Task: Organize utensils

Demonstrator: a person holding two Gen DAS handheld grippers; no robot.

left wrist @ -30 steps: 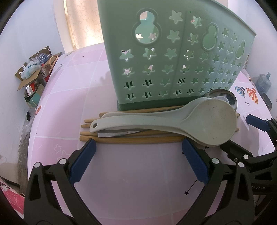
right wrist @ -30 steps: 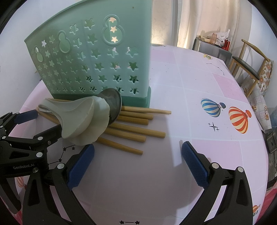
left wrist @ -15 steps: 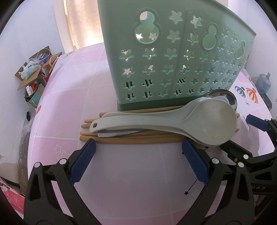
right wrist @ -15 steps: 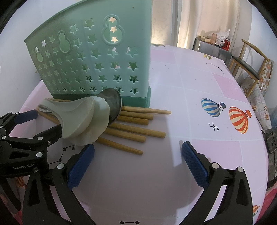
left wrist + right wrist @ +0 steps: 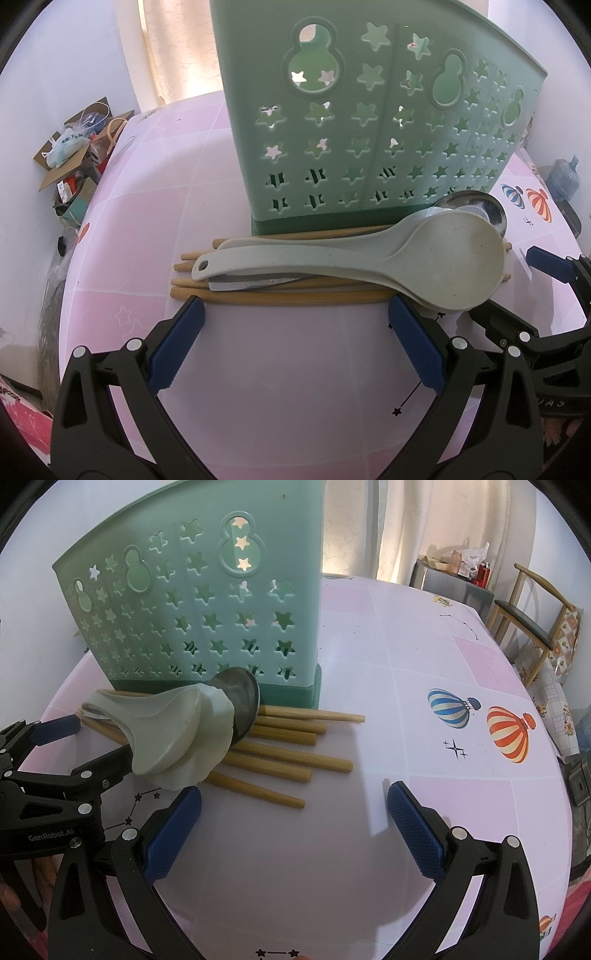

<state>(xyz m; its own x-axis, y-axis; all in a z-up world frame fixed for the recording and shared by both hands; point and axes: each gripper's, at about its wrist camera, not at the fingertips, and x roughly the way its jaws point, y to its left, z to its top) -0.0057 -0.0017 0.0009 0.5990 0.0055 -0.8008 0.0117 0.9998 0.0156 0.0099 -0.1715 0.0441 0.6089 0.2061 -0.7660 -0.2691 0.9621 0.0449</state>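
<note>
My left tool (image 5: pixel 295 321) and right tool (image 5: pixel 293 808) both sit spread wide with nothing between the pads, low over the pink bench (image 5: pixel 288 369). Just past them lie the wooden chopsticks (image 5: pixel 284 755) in a loose row, with pale rice spoons (image 5: pixel 406 258) and a metal ladle (image 5: pixel 240 698) stacked on top (bowls overlapping). Behind those stands the green star-cutout utensil holder (image 5: pixel 369 122), upright, its base touching the farthest chopstick.

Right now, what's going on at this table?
A person holds a claw in each hand over a pink table. Both the left claw and the right claw are open and hold nothing. A pile of spoons and chopsticks lies in front of a green holder. Nothing has been picked up yet.
</note>
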